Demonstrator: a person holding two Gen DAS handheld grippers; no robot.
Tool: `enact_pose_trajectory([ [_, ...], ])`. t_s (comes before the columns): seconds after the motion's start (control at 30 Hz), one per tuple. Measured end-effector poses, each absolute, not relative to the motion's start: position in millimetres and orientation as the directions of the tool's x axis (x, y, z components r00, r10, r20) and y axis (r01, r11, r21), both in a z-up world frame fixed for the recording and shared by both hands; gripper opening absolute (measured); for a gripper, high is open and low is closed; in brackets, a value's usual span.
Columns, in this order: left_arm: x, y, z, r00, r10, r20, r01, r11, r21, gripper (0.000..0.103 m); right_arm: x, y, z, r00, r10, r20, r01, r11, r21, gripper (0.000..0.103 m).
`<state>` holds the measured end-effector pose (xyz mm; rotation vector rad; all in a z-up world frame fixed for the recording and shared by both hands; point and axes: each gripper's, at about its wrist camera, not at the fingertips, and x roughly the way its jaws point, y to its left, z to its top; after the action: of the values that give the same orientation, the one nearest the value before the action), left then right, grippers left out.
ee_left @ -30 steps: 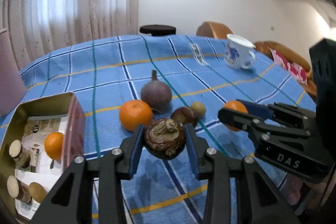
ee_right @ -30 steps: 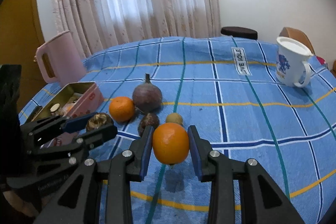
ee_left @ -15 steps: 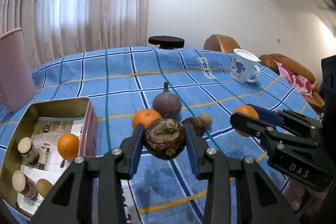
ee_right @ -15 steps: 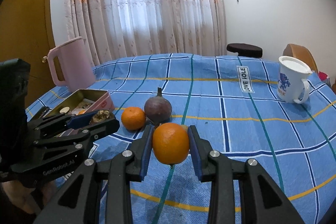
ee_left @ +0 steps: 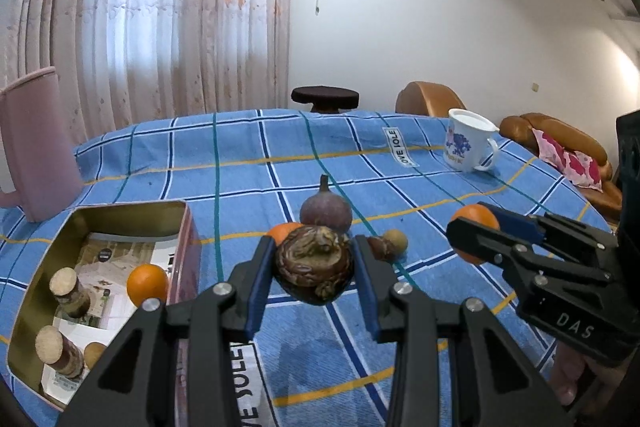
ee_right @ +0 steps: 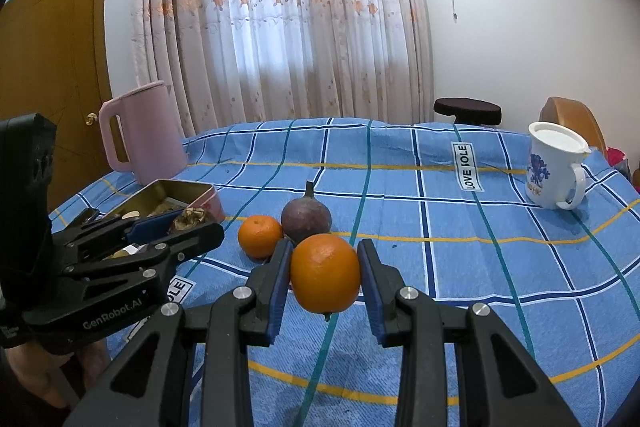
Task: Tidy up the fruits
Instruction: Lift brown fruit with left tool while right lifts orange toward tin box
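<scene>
While both grippers hang above the blue checked cloth (ee_left: 240, 163), each carries one fruit: the left gripper (ee_left: 313, 269) is clamped on a wrinkled brown fruit (ee_left: 313, 269), and the right gripper (ee_right: 325, 273) is clamped on an orange (ee_right: 325, 273), both clear of the table. To the left lies the open tin (ee_left: 128, 213), holding a second orange (ee_left: 147, 284) and a few cork-like cylinders (their nature cannot be told). Left on the cloth beyond the grippers are a third orange (ee_right: 260, 237), a purple fig-like fruit (ee_right: 306, 217), a small dark fruit (ee_left: 380, 247) and a pale round one (ee_left: 396, 239), clustered close together. The step in hand appears to be transport of the two held fruits toward the tin. The next move likely calls for carrying the brown fruit leftward over the tin's rim, lowering it into a bare patch, then parting the fingers; the right gripper would follow, taking care that the two tools do not collide.
</scene>
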<state>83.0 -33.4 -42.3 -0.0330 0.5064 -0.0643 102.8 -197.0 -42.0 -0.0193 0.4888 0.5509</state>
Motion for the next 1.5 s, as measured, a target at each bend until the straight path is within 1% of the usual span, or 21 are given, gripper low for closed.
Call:
enact_pose_trajectory([
  [0.83,64,-35,-33,0.922,-0.024,-0.386,0.025,1.000,-0.003,0.040,82,-198,-35,0.786,0.507,-0.354,-0.520,0.852,0.067,0.035],
  [1.13,62,-35,-32,0.927,-0.013,-0.374,0.015,1.000,0.001,0.040,78,-196,-34,0.795,0.500,-0.343,-0.518,0.854,0.045,0.035],
  [1.5,62,-25,-31,0.914,-0.011,-0.405,-0.001,1.000,-0.027,0.040,81,-193,-35,0.797,0.480,-0.366,-0.508,0.861,0.024,0.035],
])
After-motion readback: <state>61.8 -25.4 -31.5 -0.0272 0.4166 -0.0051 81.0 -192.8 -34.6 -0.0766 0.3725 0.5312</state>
